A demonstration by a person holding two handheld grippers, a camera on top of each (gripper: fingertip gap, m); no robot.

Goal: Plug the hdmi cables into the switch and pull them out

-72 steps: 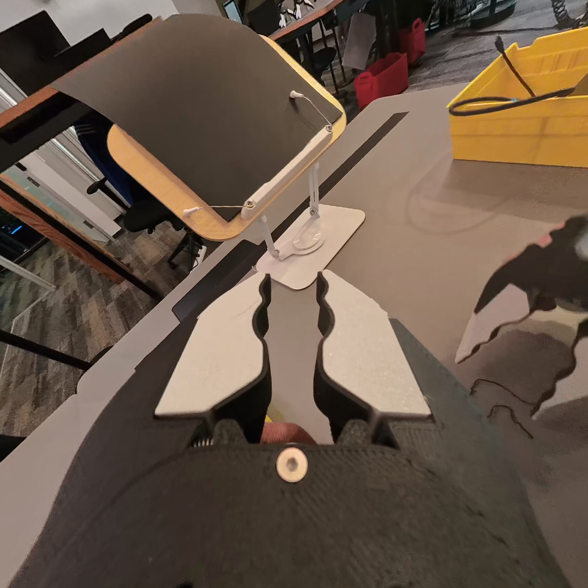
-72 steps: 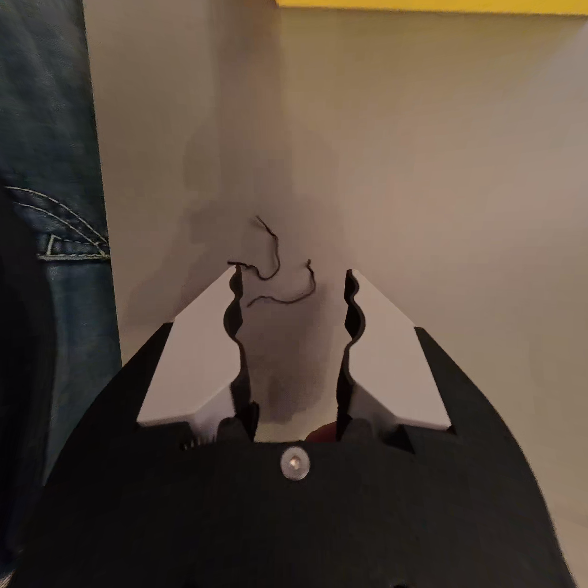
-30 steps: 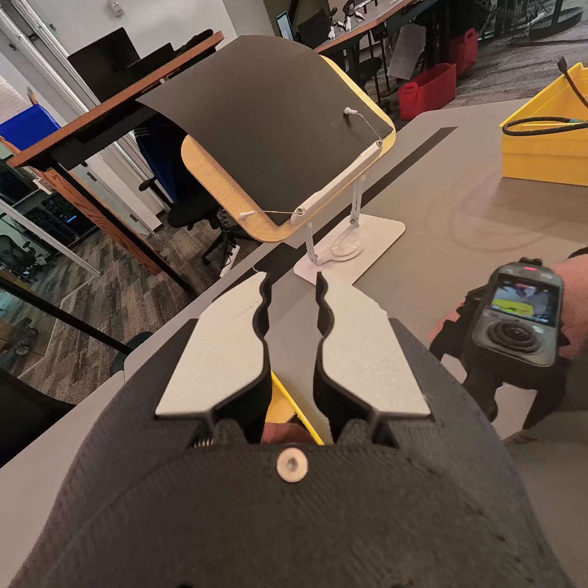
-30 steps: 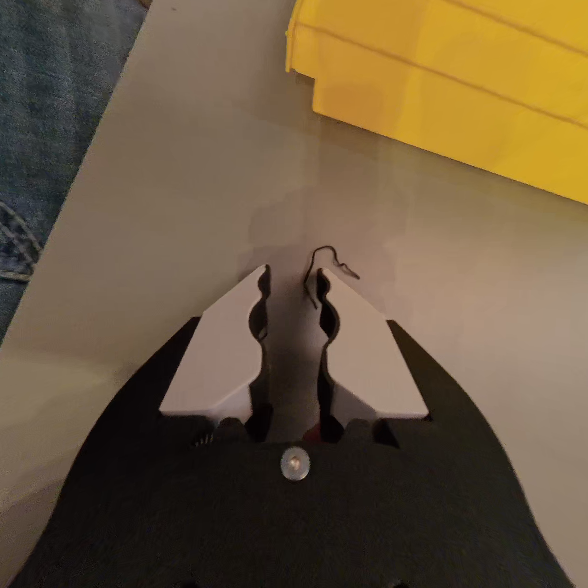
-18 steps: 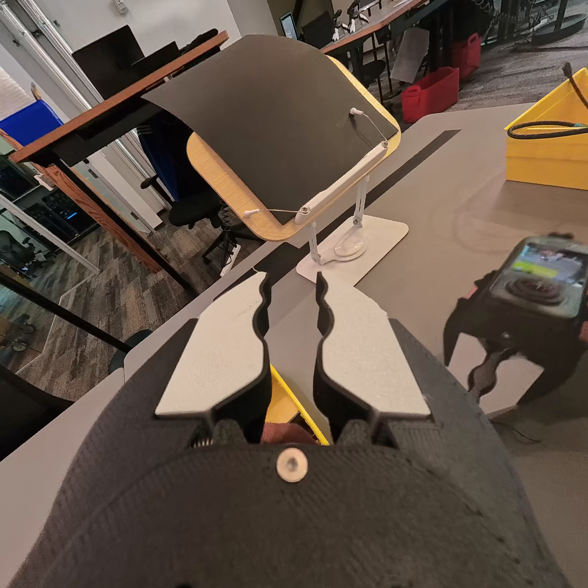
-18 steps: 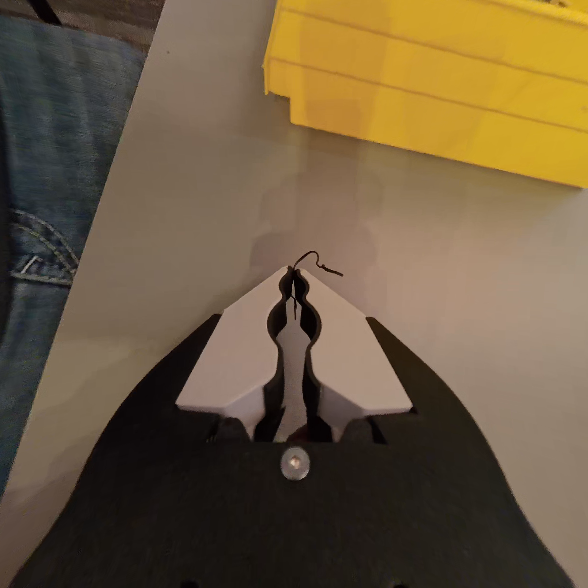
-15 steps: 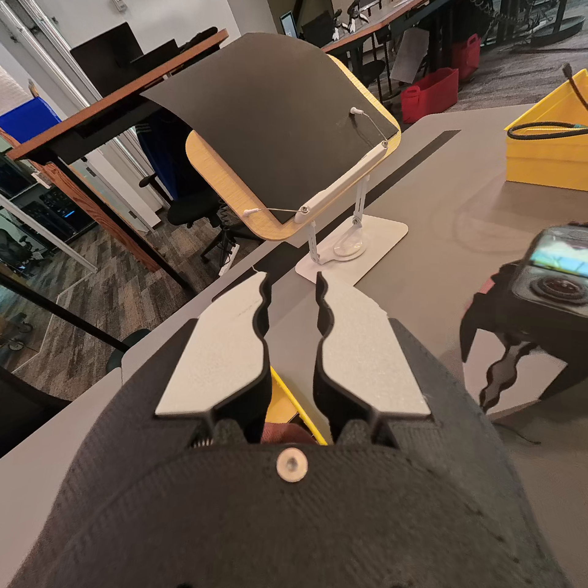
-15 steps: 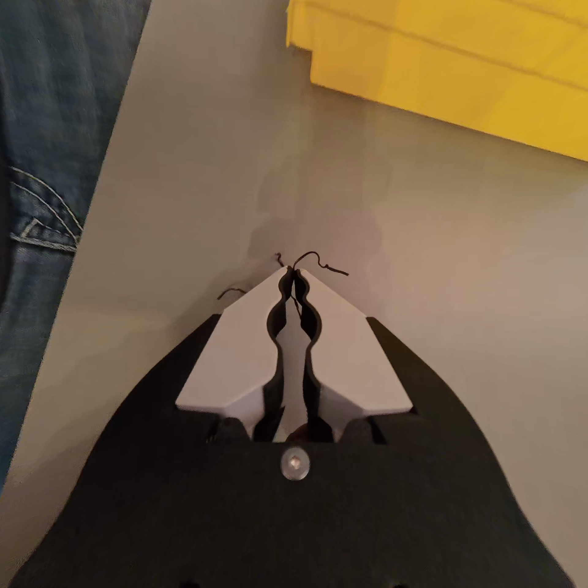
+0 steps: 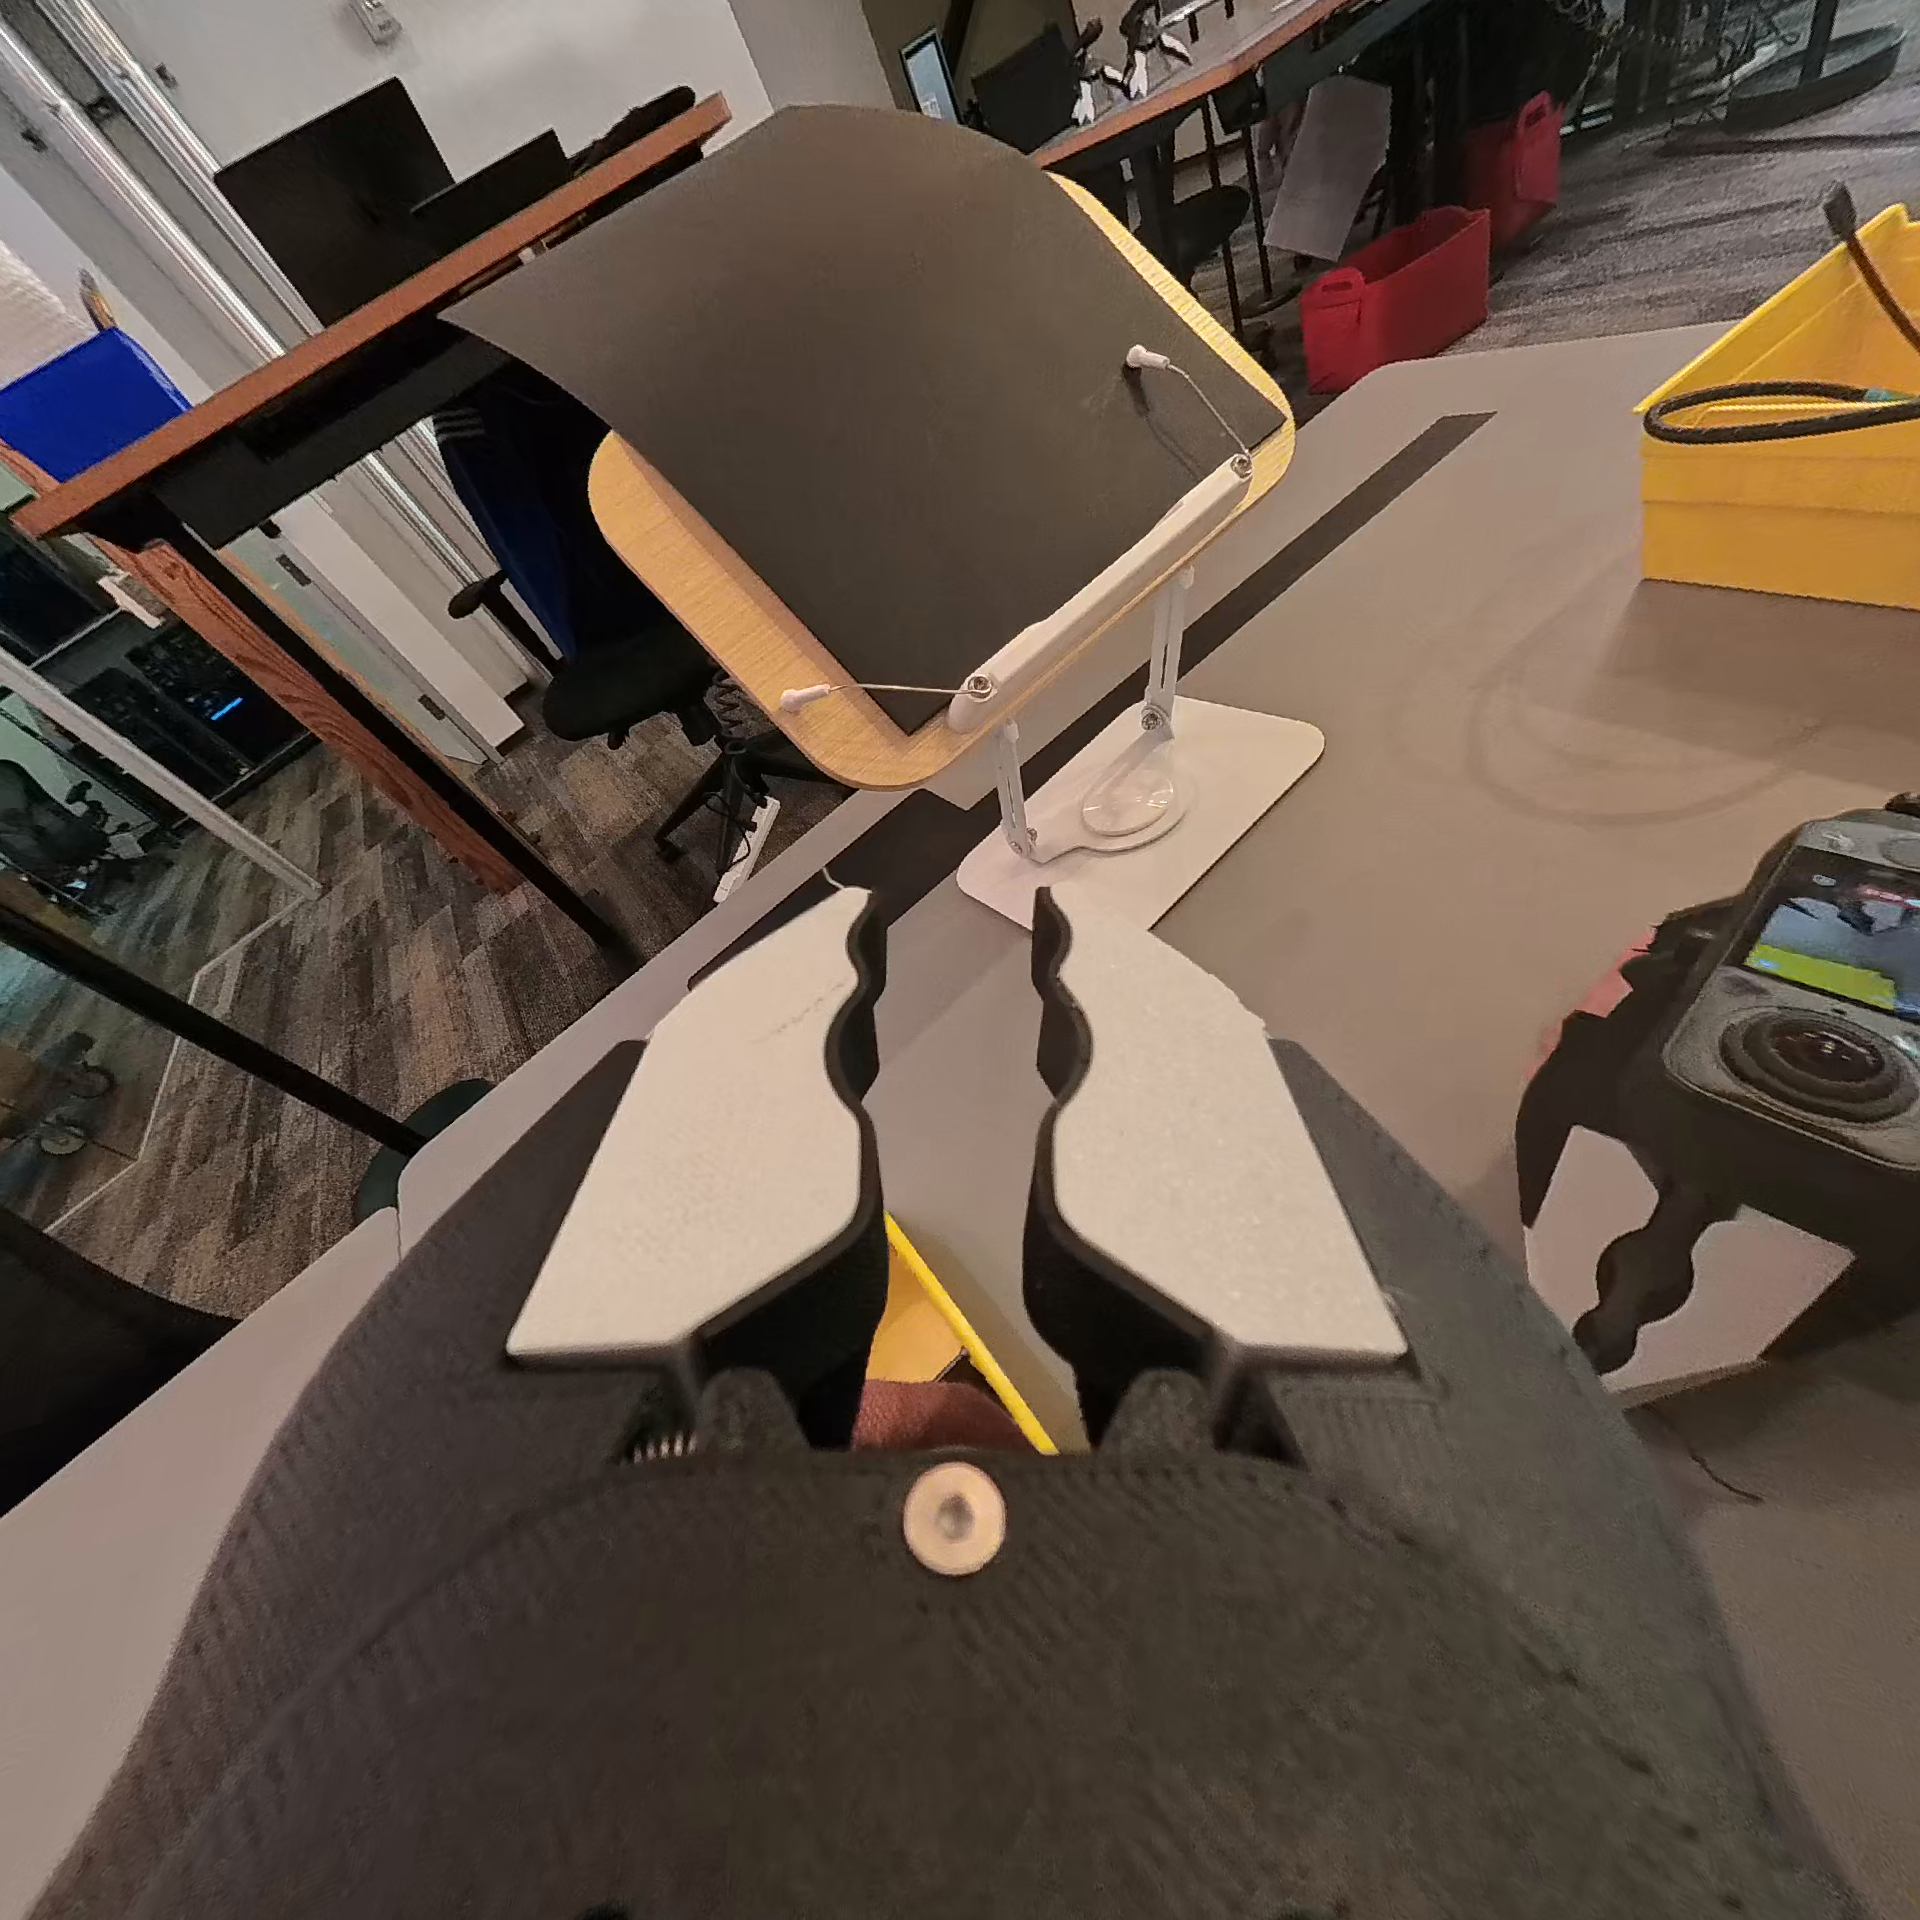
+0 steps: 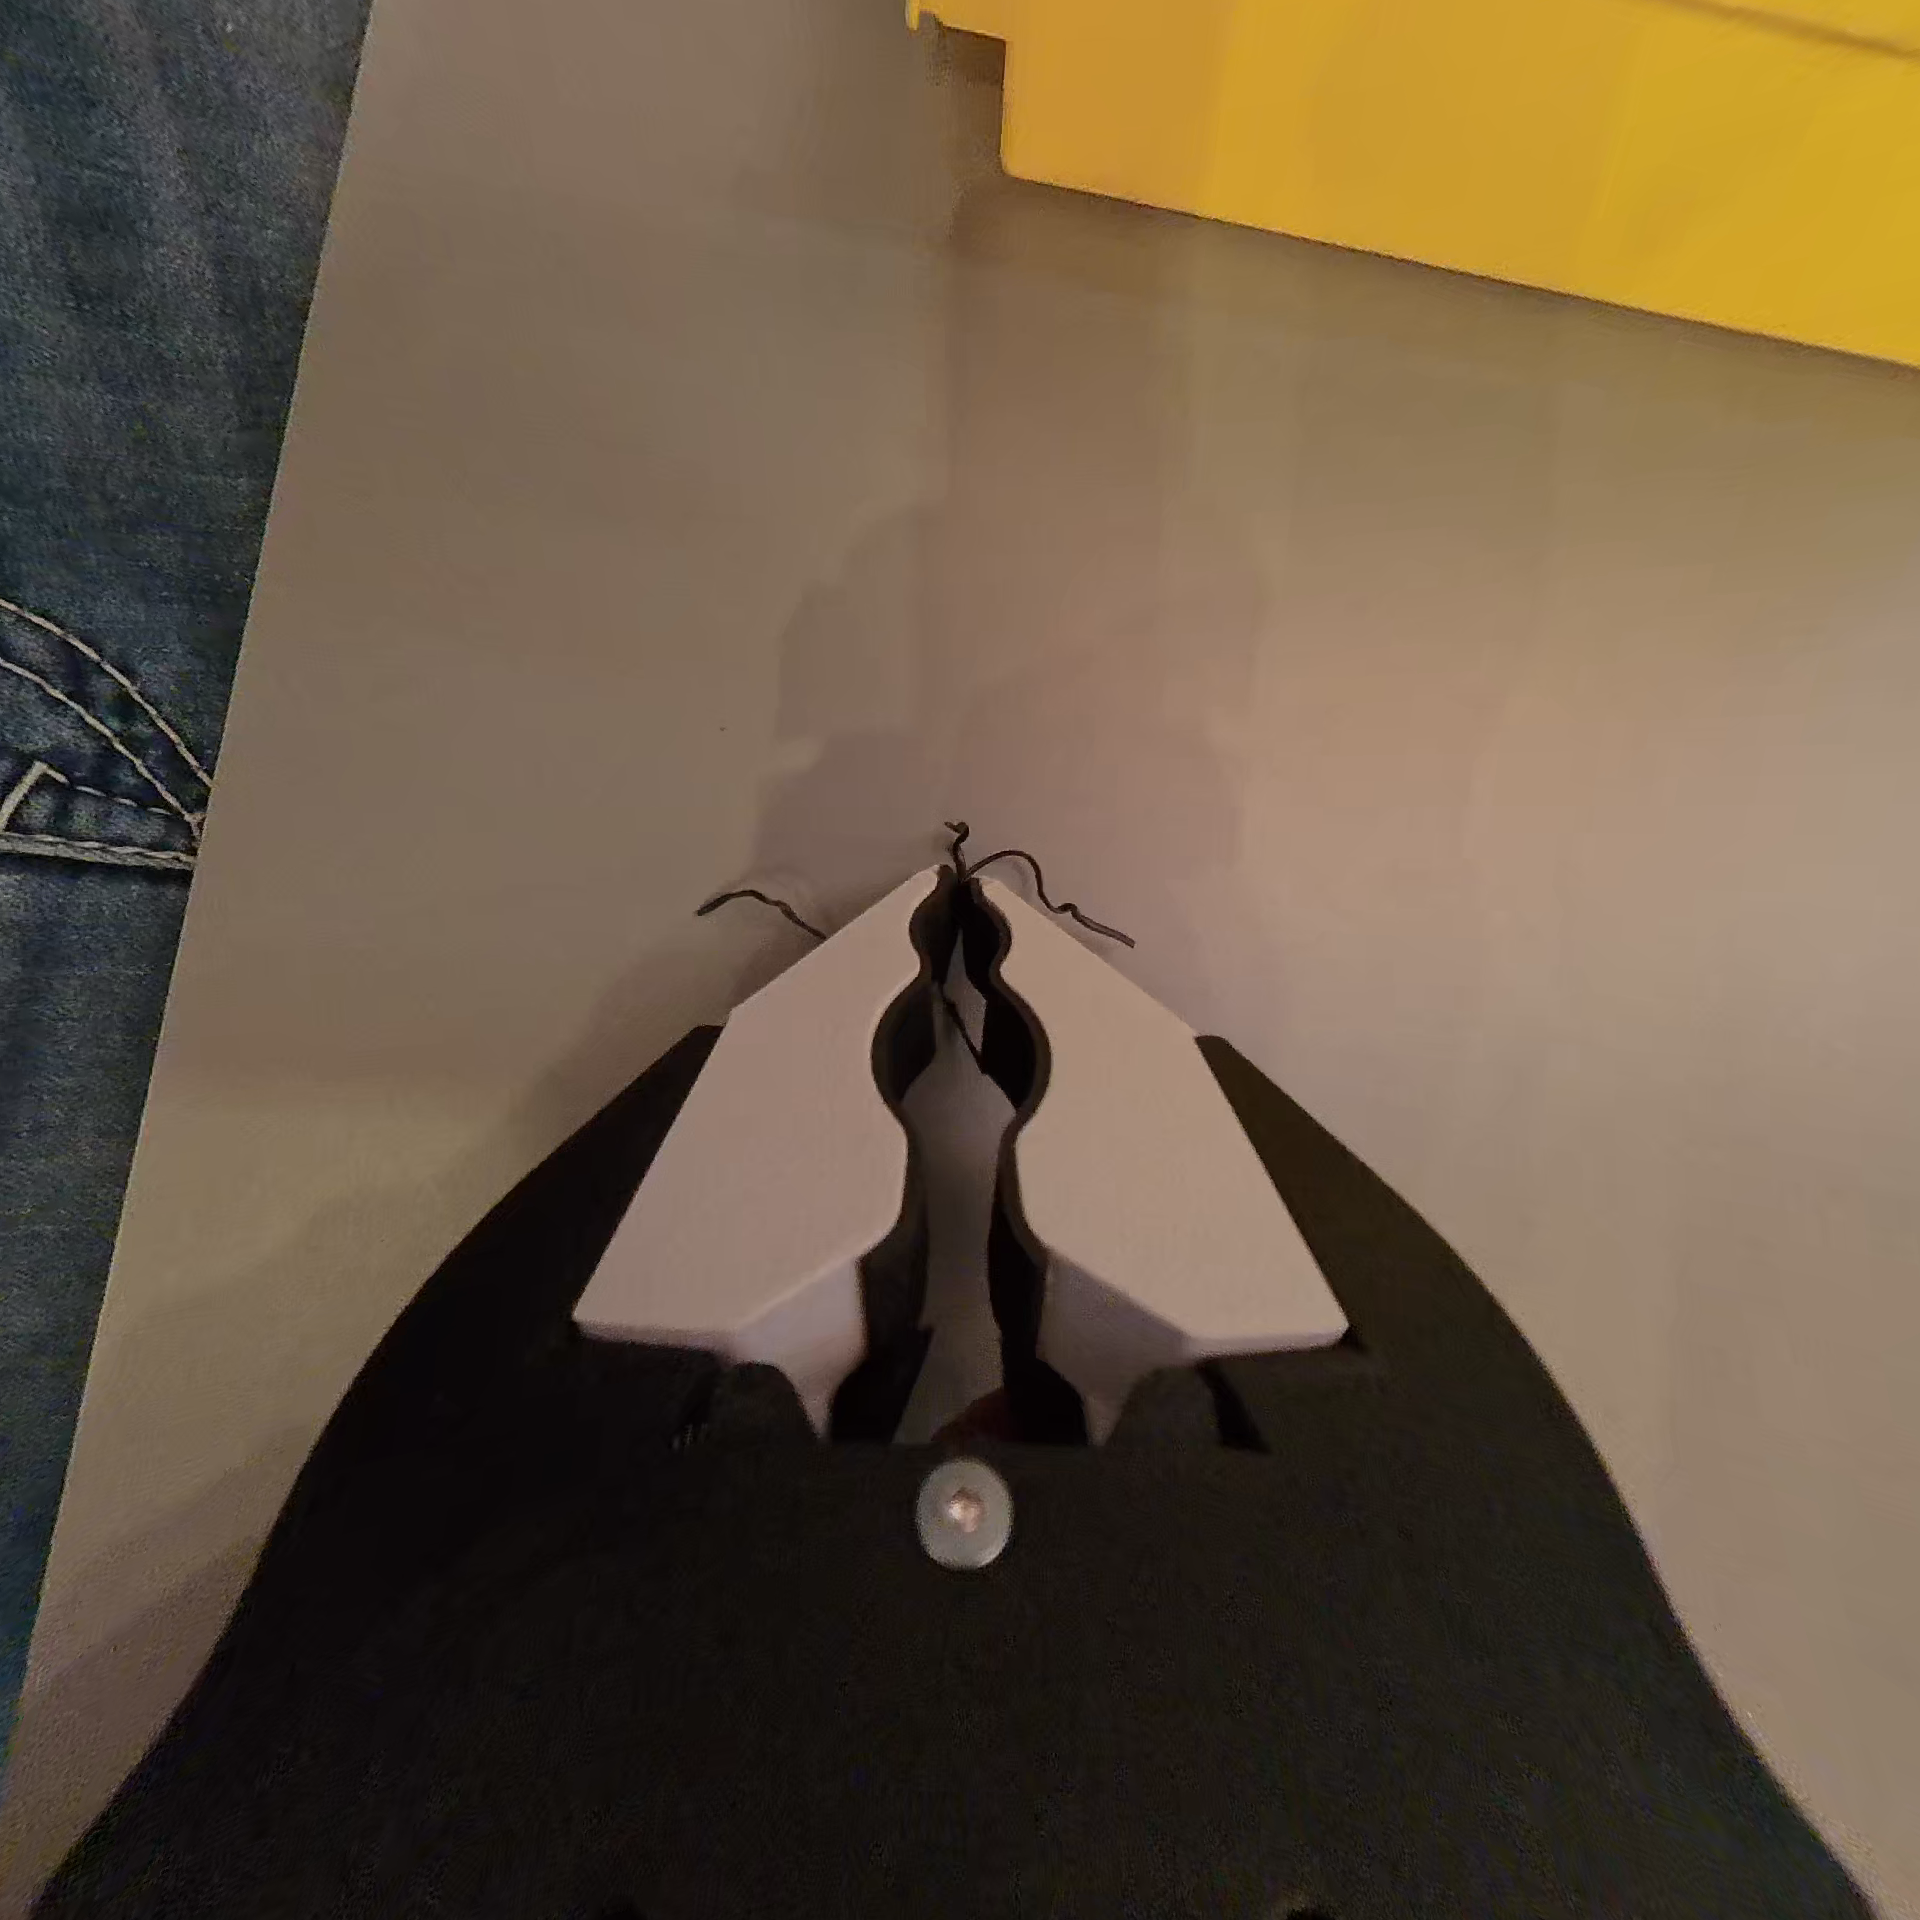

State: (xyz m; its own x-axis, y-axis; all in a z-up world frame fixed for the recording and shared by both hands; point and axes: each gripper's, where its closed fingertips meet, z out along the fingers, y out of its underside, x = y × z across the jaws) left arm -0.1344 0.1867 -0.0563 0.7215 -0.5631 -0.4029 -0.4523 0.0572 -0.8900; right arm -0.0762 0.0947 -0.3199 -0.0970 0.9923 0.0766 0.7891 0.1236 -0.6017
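My left gripper is open and empty, held above the grey table. My right gripper is shut on a thin black wire tie just above the table near its front edge; the tie's ends curl out on both sides of the tips. In the left wrist view the right gripper shows at the right, low over the table. A black cable lies looped in a yellow bin at the far right. No switch is in view.
A book stand with a black sheet stands on a white base ahead of the left gripper. A yellow bin lies ahead of the right gripper. A yellow edge shows under the left gripper. A person's jeans are past the table edge. Left tips to right tips: about 30 centimetres.
My right gripper closed on the thin black wire tie and shifted a little to the right. My left gripper stayed open and barely moved.
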